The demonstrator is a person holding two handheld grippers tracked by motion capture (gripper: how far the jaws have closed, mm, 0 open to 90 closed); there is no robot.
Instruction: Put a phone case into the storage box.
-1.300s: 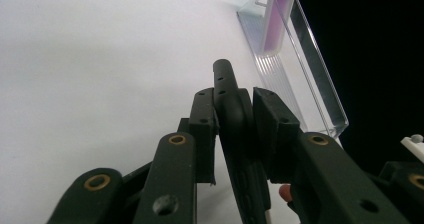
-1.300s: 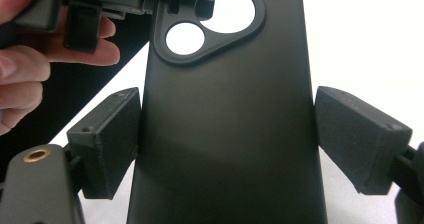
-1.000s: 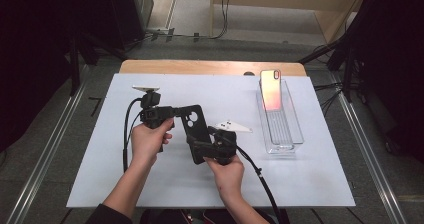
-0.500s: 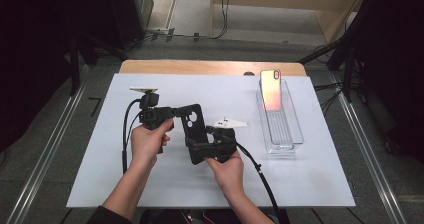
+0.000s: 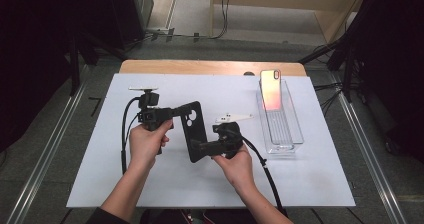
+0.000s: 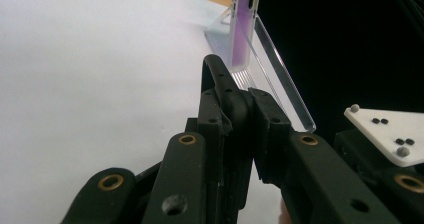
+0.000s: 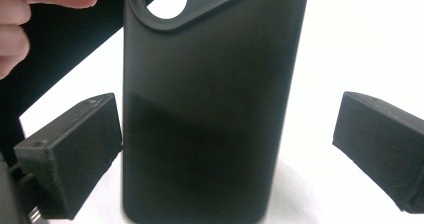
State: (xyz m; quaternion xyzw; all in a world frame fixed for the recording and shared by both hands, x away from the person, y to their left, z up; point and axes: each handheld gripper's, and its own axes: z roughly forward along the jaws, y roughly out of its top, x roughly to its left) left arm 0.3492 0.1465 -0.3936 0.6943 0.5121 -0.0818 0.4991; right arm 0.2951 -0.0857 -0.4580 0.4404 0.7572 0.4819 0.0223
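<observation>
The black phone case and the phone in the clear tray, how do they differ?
The black phone case is dark and empty, its camera hole open; the phone has a pinkish face. The case is held above the table by the left gripper, shut on its edge; the phone stands upright, leaning in the clear tray. Both are slim, phone-shaped rectangles.

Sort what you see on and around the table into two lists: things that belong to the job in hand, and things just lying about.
In the job:
- black phone case, clamped by the left gripper
- right gripper, fingers wide open either side of the case
- phone, leaning upright in the clear tray

Lying about:
- white mat
- cables on the floor beyond the table
</observation>
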